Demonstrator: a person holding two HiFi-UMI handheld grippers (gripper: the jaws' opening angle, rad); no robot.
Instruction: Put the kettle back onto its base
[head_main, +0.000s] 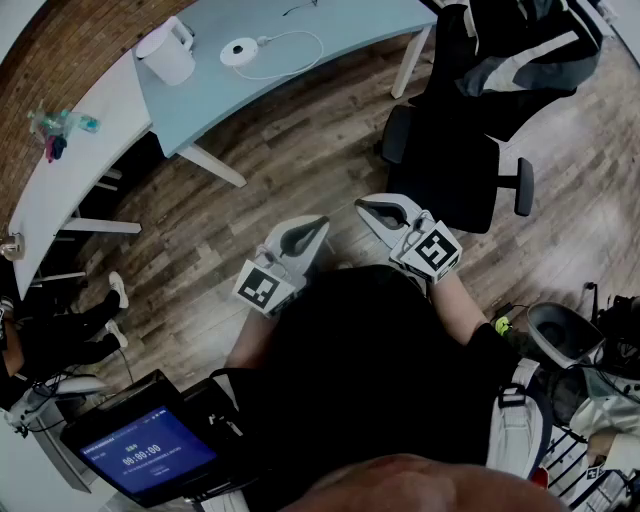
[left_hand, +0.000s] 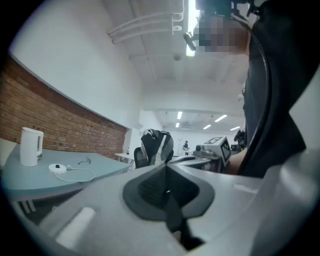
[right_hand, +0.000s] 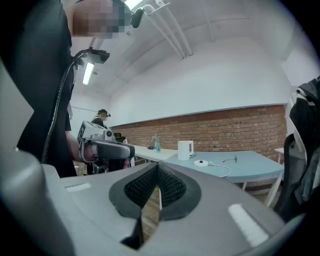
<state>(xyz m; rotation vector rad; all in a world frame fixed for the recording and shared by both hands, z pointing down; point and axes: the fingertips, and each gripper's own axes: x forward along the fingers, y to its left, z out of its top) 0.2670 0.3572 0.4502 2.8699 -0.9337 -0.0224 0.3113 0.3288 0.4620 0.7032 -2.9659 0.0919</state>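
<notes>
A white kettle (head_main: 167, 52) stands on the pale blue table (head_main: 330, 25) at the far left, apart from its round white base (head_main: 240, 51), whose cord loops to the right. Both grippers are held close to the person's body over the wooden floor, far from the table. My left gripper (head_main: 320, 226) and my right gripper (head_main: 362, 207) are both shut with nothing in them. The left gripper view shows the kettle (left_hand: 30, 146) and the base (left_hand: 58, 168) beyond the closed gripper (left_hand: 166, 172). The right gripper view has the kettle (right_hand: 185, 150) and base (right_hand: 201, 162) past its closed gripper (right_hand: 157, 172).
A black office chair (head_main: 455, 165) with a jacket draped on it stands to the right, between me and the table's right end. A white table (head_main: 60, 190) with bottles (head_main: 55, 125) runs along the brick wall at left. A lit screen (head_main: 140, 455) sits at lower left.
</notes>
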